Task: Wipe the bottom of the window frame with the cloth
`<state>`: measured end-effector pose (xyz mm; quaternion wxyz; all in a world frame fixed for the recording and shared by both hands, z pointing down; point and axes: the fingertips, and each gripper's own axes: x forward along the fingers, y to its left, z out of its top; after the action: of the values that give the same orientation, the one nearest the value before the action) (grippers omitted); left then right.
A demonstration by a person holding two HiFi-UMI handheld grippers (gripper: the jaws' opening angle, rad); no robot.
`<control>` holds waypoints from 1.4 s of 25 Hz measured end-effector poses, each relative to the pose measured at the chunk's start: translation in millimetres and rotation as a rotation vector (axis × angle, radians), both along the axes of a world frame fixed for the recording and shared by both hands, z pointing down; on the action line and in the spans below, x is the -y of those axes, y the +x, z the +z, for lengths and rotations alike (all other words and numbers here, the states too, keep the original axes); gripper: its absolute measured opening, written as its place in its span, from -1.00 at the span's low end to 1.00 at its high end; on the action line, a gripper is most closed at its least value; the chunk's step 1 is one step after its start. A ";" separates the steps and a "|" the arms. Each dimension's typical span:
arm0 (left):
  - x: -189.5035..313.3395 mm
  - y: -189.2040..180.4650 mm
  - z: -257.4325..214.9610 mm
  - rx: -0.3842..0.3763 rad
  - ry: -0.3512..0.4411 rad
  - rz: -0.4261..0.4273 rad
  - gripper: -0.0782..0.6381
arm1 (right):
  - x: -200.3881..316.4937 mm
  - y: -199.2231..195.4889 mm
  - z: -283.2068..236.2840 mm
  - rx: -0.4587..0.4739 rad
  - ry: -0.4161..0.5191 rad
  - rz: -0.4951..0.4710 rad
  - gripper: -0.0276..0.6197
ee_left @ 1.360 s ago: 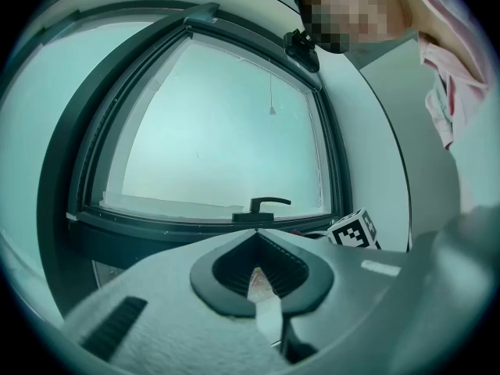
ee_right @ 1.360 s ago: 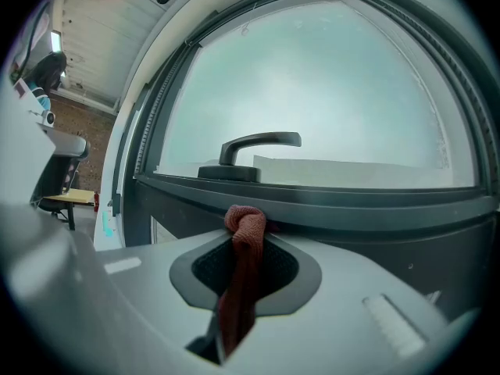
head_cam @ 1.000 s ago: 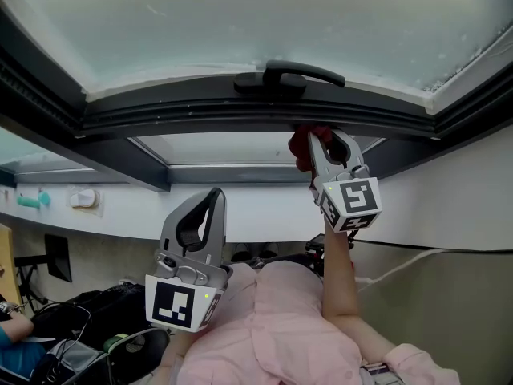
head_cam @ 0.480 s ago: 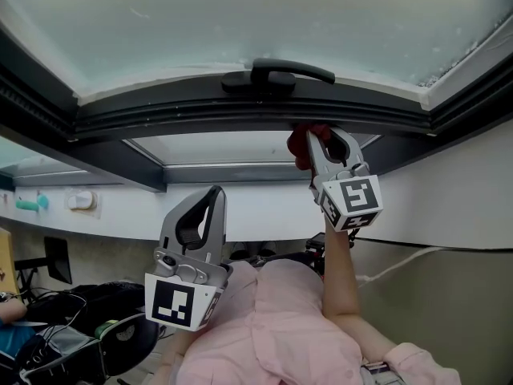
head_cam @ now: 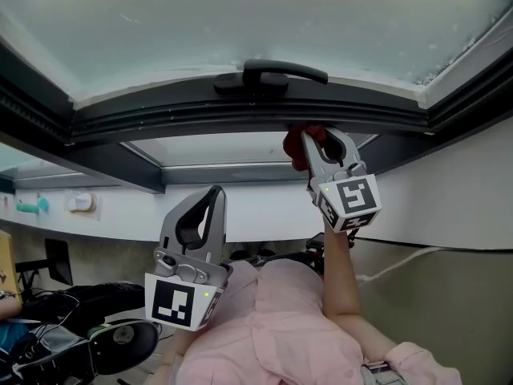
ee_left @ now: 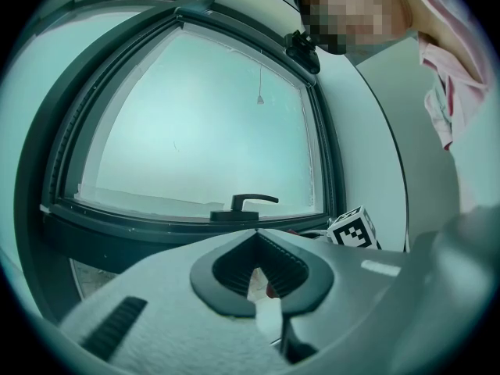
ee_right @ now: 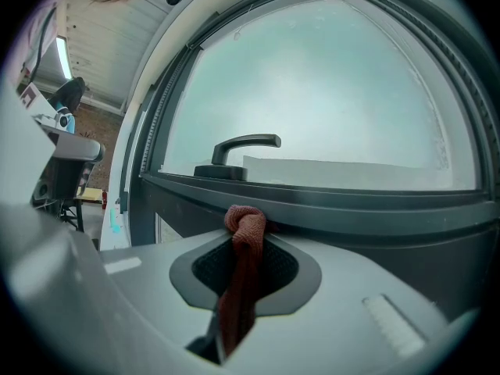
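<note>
The right claw (head_cam: 311,139) is clenched on the red cloth (ee_right: 244,237), whose bunched tip is pressed to the bottom rail of the window frame (head_cam: 160,115) just below the handle (head_cam: 272,74), the rail being stretched sideways to both sides, while the left claw (head_cam: 204,203), shut and empty, is held lower, farther off.

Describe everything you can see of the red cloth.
The cloth is dark red with a nubby, towel-like weave. It is bunched into a narrow strip and clamped between the shut jaws of the right tool. Its folded, knot-like top sticks out above the jaws and appears to press against the underside of the dark grey window frame, just below the handle. The rest runs down between the jaws and out of sight.
</note>
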<state>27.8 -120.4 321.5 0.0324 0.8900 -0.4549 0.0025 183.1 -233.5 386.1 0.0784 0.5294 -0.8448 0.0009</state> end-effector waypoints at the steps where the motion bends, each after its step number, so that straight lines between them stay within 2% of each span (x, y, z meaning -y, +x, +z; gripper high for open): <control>1: 0.2 0.9 -0.3 0.000 0.001 0.001 -0.78 | -0.1 -0.1 -0.1 -0.002 0.000 -0.003 -0.76; 8: 2.4 6.7 -0.2 0.000 -0.001 0.008 -0.78 | -0.5 -0.1 0.0 -0.009 -0.001 -0.023 -0.76; 22: 1.5 20.7 1.0 -0.014 0.000 0.013 -0.78 | -2.1 33.4 -0.4 -0.005 0.003 0.031 -0.76; 35: 0.0 25.8 1.5 -0.013 -0.004 -0.003 -0.78 | -2.8 37.0 0.4 -0.006 0.005 0.016 -0.76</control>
<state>53.6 -120.4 323.0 0.0373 0.8891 -0.4561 -0.0022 220.0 -230.6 386.5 0.0797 0.5363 -0.8403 -0.0023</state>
